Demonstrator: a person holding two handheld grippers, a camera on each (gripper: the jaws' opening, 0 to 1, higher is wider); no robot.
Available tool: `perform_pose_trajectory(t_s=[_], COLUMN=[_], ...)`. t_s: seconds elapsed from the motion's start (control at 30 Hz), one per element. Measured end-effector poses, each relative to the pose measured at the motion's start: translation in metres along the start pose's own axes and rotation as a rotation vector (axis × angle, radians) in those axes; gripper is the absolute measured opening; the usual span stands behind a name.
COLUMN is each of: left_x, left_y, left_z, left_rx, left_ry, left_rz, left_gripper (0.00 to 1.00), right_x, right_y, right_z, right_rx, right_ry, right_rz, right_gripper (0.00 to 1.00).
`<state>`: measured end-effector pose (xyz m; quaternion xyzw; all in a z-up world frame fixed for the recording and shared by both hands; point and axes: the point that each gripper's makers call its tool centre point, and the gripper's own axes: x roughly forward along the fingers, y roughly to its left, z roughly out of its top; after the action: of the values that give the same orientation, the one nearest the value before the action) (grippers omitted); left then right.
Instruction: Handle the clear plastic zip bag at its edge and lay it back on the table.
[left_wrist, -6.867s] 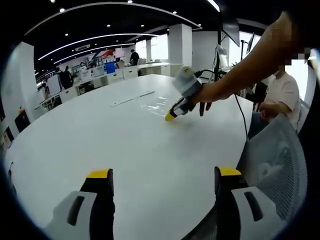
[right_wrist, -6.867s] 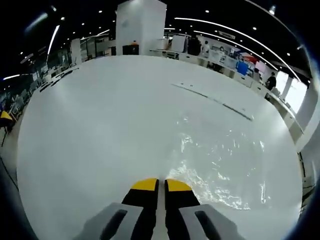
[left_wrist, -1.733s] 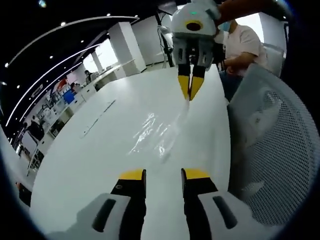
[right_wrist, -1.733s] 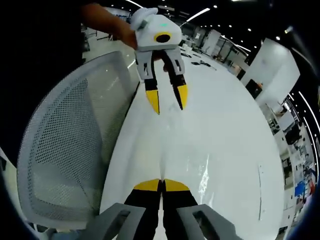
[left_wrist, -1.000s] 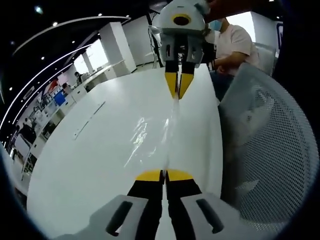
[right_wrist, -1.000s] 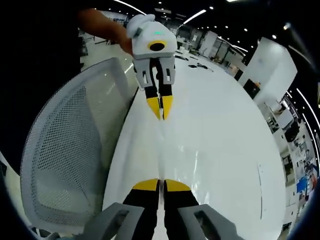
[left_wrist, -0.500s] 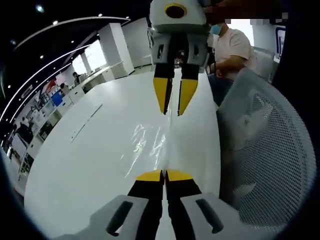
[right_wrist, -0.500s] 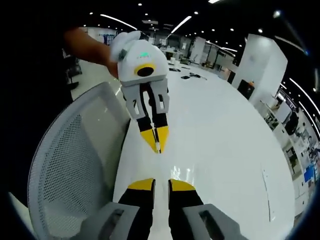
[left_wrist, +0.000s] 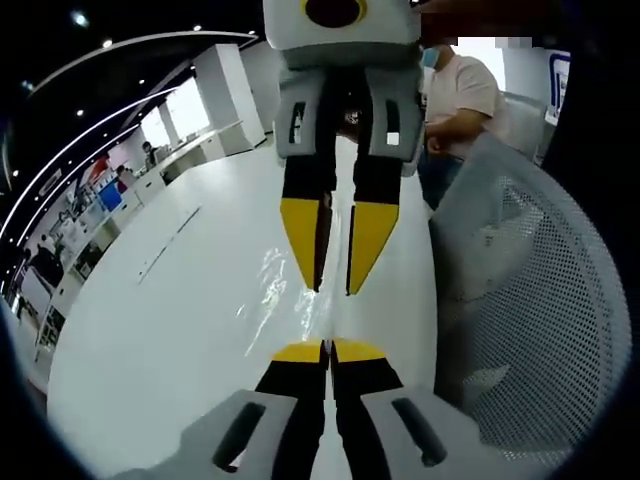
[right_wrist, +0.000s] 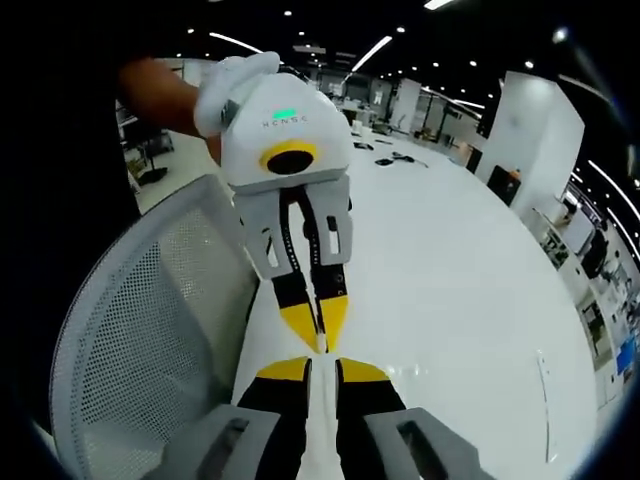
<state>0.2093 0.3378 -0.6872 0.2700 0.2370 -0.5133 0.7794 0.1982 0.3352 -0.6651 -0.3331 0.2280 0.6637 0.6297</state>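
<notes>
Bag (left_wrist: 290, 300): clear, glossy film, lying crumpled on the white table (left_wrist: 180, 300) just ahead of my left gripper (left_wrist: 327, 352), whose jaws I read as pressed together on the bag's near edge; the pinched film itself is too thin to make out at the tips. Right gripper (right_wrist: 322, 371): jaws a little apart, nothing between them; in the left gripper view it hangs directly ahead (left_wrist: 335, 290), tips down, close over the same edge. In the right gripper view my left gripper (right_wrist: 316, 345) comes in tip to tip with the right one. Mesh chair (left_wrist: 530, 300): close on the right of the left gripper. Handling, my judgement: very light, limp, slippery; it will sag and slide unless pinched at the stiffer zip edge; grip the rim, not the loose middle. Step in hand, as I judge it: left holds the edge, right released; laying flat remains.
</notes>
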Motion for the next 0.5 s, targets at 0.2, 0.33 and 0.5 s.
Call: perform_pose_trajectory(t_s=[0.2,0.33,0.5], left_x=[0.0,0.0,0.002], left_y=[0.0,-0.002,-0.002], left_z=[0.0,0.0,0.0], left_rx=[0.003,0.006,0.018], left_ry=[0.001,0.003,0.006], left_rz=[-0.003,-0.007,-0.009], left_gripper=[0.0,0.0,0.0], right_x=[0.01,0.015,0.018], right_y=[0.002,0.002,0.002], right_z=[0.0,0.0,0.0], right_rx=[0.003,0.003,0.008], right_ry=[0.004,0.011,0.013], right_rz=[0.013,0.016,0.015], right_gripper=[0.06,0.05,0.04])
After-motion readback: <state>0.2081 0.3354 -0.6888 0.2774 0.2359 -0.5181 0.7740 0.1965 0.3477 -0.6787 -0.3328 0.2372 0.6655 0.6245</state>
